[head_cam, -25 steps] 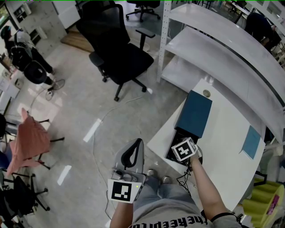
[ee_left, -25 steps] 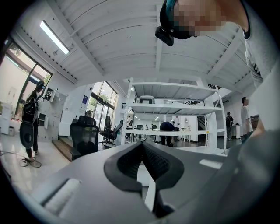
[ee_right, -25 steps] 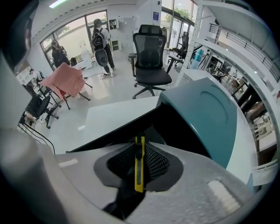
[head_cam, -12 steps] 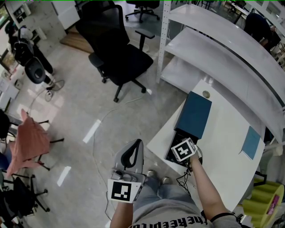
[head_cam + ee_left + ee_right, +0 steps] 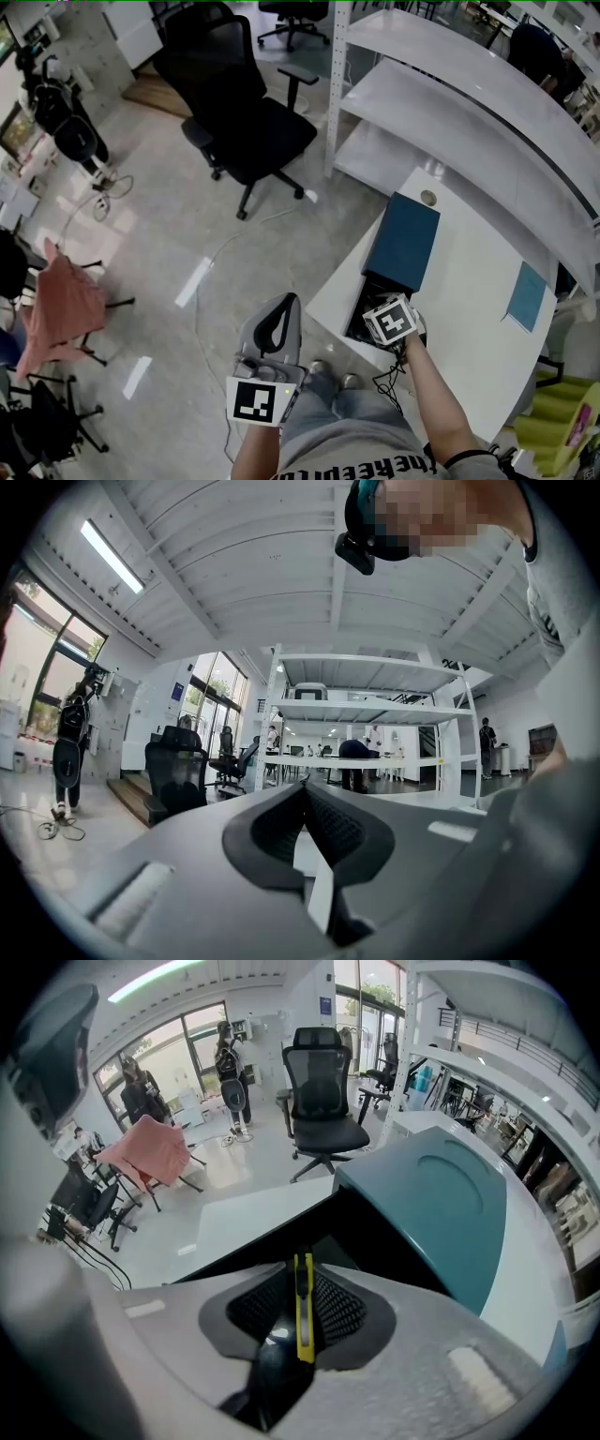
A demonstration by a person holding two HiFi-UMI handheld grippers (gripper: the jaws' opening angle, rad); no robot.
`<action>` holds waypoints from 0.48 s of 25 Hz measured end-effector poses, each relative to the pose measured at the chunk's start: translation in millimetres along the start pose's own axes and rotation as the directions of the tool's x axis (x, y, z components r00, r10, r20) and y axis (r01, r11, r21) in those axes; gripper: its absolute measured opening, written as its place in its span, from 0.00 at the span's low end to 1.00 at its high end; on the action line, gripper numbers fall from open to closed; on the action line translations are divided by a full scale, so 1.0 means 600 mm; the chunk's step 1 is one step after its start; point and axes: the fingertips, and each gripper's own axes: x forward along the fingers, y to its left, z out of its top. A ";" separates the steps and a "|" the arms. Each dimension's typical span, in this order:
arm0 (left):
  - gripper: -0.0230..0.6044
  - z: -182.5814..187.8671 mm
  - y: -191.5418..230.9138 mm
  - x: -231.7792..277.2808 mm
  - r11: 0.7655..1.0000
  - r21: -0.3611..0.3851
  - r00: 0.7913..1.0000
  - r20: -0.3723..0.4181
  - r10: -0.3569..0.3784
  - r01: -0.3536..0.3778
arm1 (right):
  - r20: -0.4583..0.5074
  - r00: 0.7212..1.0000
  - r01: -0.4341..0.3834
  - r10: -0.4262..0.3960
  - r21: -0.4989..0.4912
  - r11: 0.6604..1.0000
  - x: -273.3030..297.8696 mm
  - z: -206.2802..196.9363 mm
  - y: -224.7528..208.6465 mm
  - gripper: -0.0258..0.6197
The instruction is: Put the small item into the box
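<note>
A yellow and black utility knife (image 5: 303, 1309) is pinched edge-on between the closed jaws of my right gripper (image 5: 302, 1283). That gripper (image 5: 386, 317) hovers over the open near end of a black box (image 5: 366, 319) on the white table (image 5: 469, 309). The box's teal lid (image 5: 404, 241) is slid back, and in the right gripper view the lid (image 5: 450, 1204) fills the right side above the dark opening (image 5: 366, 1241). My left gripper (image 5: 274, 336) hangs off the table over the floor, with its jaws together and nothing between them (image 5: 302, 794).
A flat teal sheet (image 5: 528, 295) lies at the table's right. White shelves (image 5: 441, 103) rise behind the table. A black office chair (image 5: 239, 122) stands on the floor to the left. A pink-draped chair (image 5: 52, 309) and a cable (image 5: 220, 253) are further left.
My right gripper has shifted slightly toward me along the box's open end. The left gripper has not moved.
</note>
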 end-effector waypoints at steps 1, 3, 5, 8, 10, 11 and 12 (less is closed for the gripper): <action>0.06 -0.001 -0.002 0.002 1.000 0.001 1.000 -0.003 -0.003 0.003 | 0.022 1.000 0.001 -0.001 0.001 1.000 -0.006 0.003 -0.002 0.16; 0.06 -0.001 -0.009 0.006 1.000 0.001 1.000 0.002 -0.015 0.015 | 0.064 0.998 -0.006 0.005 0.019 1.000 -0.016 0.006 -0.002 0.10; 0.06 0.001 -0.018 0.010 1.000 0.003 1.000 0.005 -0.030 0.030 | 0.110 0.994 -0.017 0.012 0.045 0.999 -0.028 0.009 -0.001 0.04; 0.06 0.005 -0.032 0.017 0.999 0.011 0.999 0.001 -0.052 0.052 | 0.179 0.984 -0.034 0.023 0.063 0.997 -0.048 0.014 0.003 0.04; 0.06 0.006 -0.041 0.021 0.998 0.013 0.998 0.000 -0.066 0.066 | 0.228 0.973 -0.050 0.034 0.065 0.997 -0.063 0.019 0.008 0.04; 0.06 0.005 -0.045 0.022 0.997 0.013 0.997 -0.001 -0.071 0.071 | 0.253 0.967 -0.057 0.038 0.068 0.996 -0.070 0.020 0.010 0.04; 0.06 0.002 -0.048 0.023 0.997 0.013 0.997 -0.004 -0.075 0.076 | 0.277 0.960 -0.063 0.041 0.072 0.995 -0.076 0.022 0.011 0.04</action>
